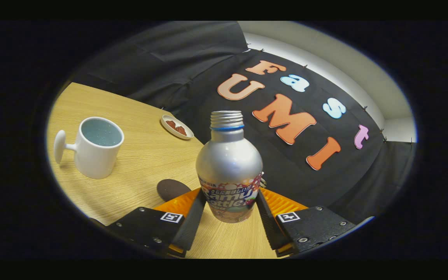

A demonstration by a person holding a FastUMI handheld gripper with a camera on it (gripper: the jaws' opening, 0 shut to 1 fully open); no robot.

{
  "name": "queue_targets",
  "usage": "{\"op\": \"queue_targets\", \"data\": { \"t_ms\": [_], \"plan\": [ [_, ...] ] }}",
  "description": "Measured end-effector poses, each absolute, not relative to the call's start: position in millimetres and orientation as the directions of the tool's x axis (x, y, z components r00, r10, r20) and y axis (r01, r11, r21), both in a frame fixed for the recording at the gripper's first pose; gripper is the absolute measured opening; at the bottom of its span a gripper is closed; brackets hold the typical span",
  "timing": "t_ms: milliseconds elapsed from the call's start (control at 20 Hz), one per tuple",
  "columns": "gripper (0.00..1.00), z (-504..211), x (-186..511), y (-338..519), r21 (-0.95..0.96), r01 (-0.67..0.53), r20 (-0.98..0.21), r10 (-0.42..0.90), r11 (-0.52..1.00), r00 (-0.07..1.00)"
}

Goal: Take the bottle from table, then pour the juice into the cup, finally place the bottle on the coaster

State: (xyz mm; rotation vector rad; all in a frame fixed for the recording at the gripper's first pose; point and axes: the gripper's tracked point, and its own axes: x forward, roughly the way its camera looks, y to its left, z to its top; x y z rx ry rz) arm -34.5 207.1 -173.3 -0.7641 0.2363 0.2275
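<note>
Between fingers of gripper (230,202), uncapped silver bottle (229,163) was squeezed, tilted, maybe lifted. Pour into white mug (96,147) and dark coaster (171,188) drop-off looked left.

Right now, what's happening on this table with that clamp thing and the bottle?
A person's hand-held gripper is clamped on a silver bottle, one finger pressing each side of its lower half. The bottle's cap is off. A white cup stands off to the side, a dark round coaster lies beside the fingers, and a small dish sits further back.
</note>
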Motion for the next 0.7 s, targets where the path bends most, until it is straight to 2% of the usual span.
{"op": "queue_targets", "data": {
  "t_ms": [700],
  "plan": [
    [0.73, -149, -39, 234, -0.913, -0.189, -0.150, 0.134, 0.362, 0.980]
  ]
}}
